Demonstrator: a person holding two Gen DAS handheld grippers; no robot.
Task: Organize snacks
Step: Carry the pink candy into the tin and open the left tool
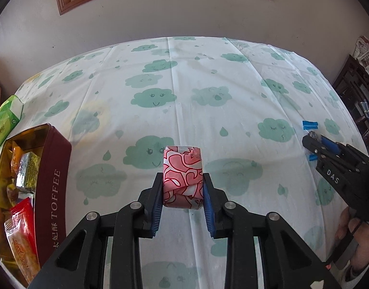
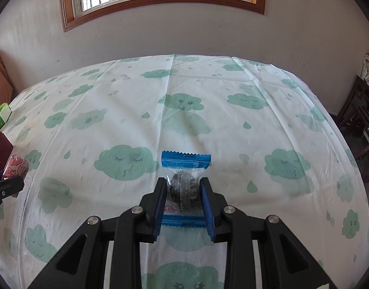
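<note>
Tablecloth (image 1: 208,120) with green clouds covers the whole work surface; you have both grippers over it, each loaded. Toffee tin (image 1: 54,168), open and already holding several wrapped snacks, sits at the left edge, with a green packet (image 1: 7,118) just beyond it.

Step in hand, as I judge it: carrying snacks to the tin. Your left gripper (image 1: 183,192) is clenched on the pink-and-red wrapped snack (image 1: 182,168), pads pressing both sides. Your right gripper (image 2: 183,192) is clamped on the clear blue-edged packet (image 2: 184,183) with a dark round biscuit inside, gripped across the biscuit.

Next move, judged: swing the left load over the tin's open mouth, clear the near wall, then release. The right load follows; keep it back so the two tools do not cross.

View differences:
- Left wrist view shows the tin's contents and your hand (image 1: 355,236) on the right tool; the blue packet is mostly hidden there.
- Right wrist view shows the biscuit and grip plainly, but only a sliver of the tin at far left.
</note>
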